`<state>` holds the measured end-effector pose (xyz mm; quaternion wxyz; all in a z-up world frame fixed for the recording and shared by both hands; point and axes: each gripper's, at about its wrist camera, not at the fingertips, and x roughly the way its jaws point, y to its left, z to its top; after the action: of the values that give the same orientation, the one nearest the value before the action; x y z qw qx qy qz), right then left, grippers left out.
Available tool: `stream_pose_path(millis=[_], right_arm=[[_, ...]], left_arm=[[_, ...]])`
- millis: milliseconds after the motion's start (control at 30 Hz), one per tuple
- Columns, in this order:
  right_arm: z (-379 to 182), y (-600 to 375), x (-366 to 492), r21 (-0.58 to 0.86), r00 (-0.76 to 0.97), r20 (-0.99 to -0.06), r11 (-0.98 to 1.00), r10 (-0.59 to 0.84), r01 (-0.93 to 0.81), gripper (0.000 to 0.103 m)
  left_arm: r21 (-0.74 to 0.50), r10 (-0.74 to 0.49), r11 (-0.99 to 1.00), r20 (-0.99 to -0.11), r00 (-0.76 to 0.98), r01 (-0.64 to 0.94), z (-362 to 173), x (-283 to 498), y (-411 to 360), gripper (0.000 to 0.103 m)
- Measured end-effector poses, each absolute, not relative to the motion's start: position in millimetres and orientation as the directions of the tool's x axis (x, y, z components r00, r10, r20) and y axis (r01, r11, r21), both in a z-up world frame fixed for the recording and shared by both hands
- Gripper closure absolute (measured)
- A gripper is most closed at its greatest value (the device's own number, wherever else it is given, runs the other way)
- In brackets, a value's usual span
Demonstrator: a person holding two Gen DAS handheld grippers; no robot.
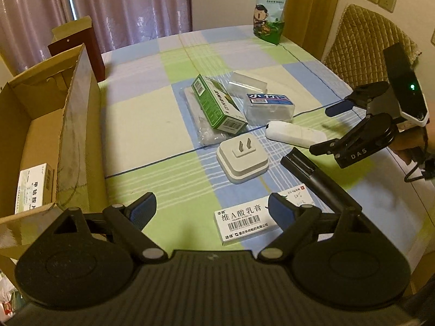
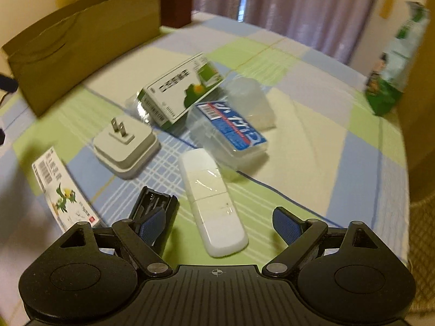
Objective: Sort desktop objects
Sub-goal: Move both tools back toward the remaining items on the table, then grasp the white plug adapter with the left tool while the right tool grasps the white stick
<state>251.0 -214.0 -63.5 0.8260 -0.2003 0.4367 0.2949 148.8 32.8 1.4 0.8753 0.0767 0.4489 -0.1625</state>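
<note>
Both grippers are spread wide and hold nothing. In the left wrist view the left gripper (image 1: 210, 210) hangs low in the frame over the checked counter (image 1: 141, 108), its right finger (image 1: 281, 213) over the edge of a white ointment box (image 1: 246, 222). The right gripper (image 1: 330, 126) enters from the right edge, near a white stick (image 1: 295, 133) at centre right. In the right wrist view that stick (image 2: 213, 203) lies between the fingers of the right gripper (image 2: 218, 224), and a black case (image 2: 156, 217) lies under the left one. A plug (image 1: 242, 160) sits at centre, with a green box (image 1: 217, 103) and a blue-labelled clear case (image 1: 269, 106) above it. A carton (image 1: 46, 125) fills the left edge, with a small box (image 1: 34, 187) inside.
</note>
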Motion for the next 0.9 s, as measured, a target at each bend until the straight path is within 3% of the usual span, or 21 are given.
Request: stream_pose_path(millis=[33, 67, 100, 400, 467, 567, 633, 900], right_arm=[[-65.9, -214.3, 255.0, -0.067, 0.431, -0.844, 0.733, 0.321, -0.677, 0.019], [-68.3, -214.5, 258.9, -0.060, 0.417, -0.847, 0.721, 0.329, -0.691, 0.032], [-69.7, -214.8, 262.1, -0.056, 0.406, -0.851, 0.711, 0.334, -0.701, 0.035], [-80.0, -214.2, 281.5, -0.025, 0.312, -0.877, 0.613, 0.365, -0.790, 0.036], [-81.4, -213.7, 282.9, -0.003, 0.291, -0.875, 0.597, 0.387, -0.802, 0.048], [-80.2, -212.3, 284.1, 0.004, 0.293, -0.873, 0.606, 0.390, -0.796, 0.053], [-79.3, -211.4, 284.9, 0.008, 0.294, -0.872, 0.612, 0.391, -0.791, 0.063], [-68.0, -215.6, 275.6, 0.025, 0.327, -0.855, 0.662, 0.403, -0.749, 0.064]], left_arm=[[-0.013, -0.214, 0.937, -0.812, 0.543, 0.350, 0.7, 149.1, 32.1, 0.016], [-0.014, -0.211, 0.939, -0.814, 0.541, 0.345, -0.4, 150.2, 31.3, 0.016], [-0.015, -0.208, 0.940, -0.817, 0.539, 0.340, -1.5, 151.3, 30.5, 0.016], [-0.031, -0.197, 0.950, -0.830, 0.523, 0.309, -11.3, 163.4, 18.9, 0.016], [-0.038, -0.200, 0.951, -0.831, 0.519, 0.306, -12.8, 166.5, 16.2, 0.016], [-0.058, -0.214, 0.951, -0.830, 0.515, 0.302, -13.3, 170.8, 11.9, 0.016], [-0.060, -0.218, 0.950, -0.829, 0.516, 0.306, -14.2, 174.0, 8.0, 0.016], [-0.063, -0.225, 0.947, -0.829, 0.512, 0.314, -29.8, 196.4, -10.8, 0.016]])
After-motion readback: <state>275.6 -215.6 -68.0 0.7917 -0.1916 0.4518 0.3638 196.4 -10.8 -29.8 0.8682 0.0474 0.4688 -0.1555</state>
